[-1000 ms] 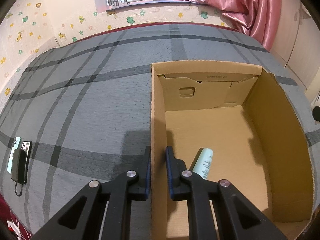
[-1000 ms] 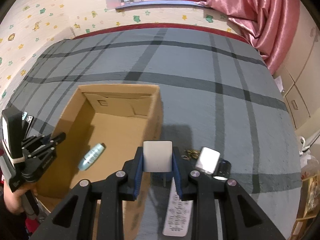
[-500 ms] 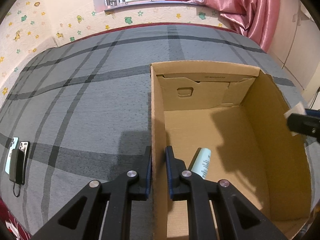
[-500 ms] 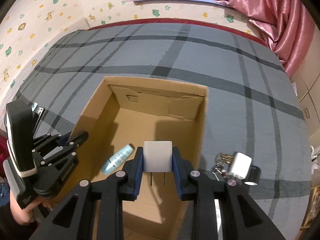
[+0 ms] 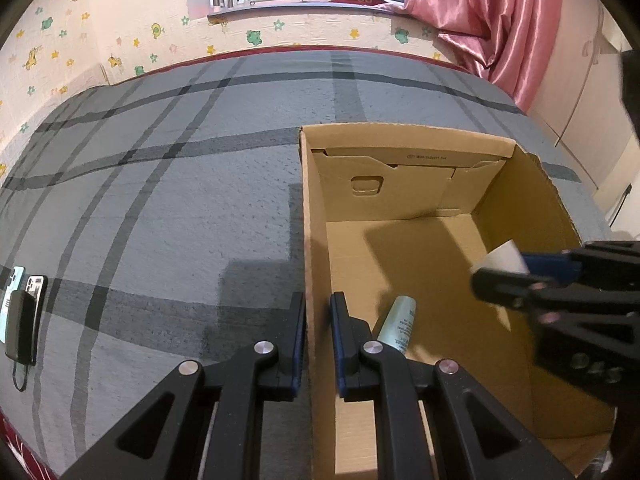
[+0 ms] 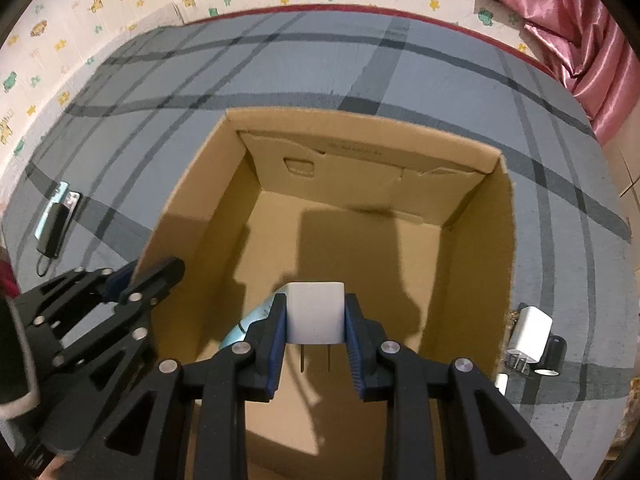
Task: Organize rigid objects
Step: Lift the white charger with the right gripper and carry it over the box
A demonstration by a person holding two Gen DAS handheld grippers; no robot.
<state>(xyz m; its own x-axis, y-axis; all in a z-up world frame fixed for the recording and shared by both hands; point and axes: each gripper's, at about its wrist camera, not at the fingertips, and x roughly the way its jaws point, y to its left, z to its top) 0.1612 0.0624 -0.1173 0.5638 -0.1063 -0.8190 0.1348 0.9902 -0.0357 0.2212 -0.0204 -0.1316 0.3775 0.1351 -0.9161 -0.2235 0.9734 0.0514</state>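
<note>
Bed (image 5: pixel 160 208): soft plaid cover under the cardboard box (image 6: pixel 476 272), so the box may shift or tip if its wall is pulled.

Left tool (image 5: pixel 318 320): clamped narrow on the box's left wall; a slip there frees the box.

Right tool (image 6: pixel 316 318): holding the white charger (image 6: pixel 316 312), prongs down, above the box floor. Released from height, it may bounce or strike the teal bottle (image 5: pixel 396 326) lying near the left wall.

Another charger (image 6: pixel 530 334) waits outside the right wall.
</note>
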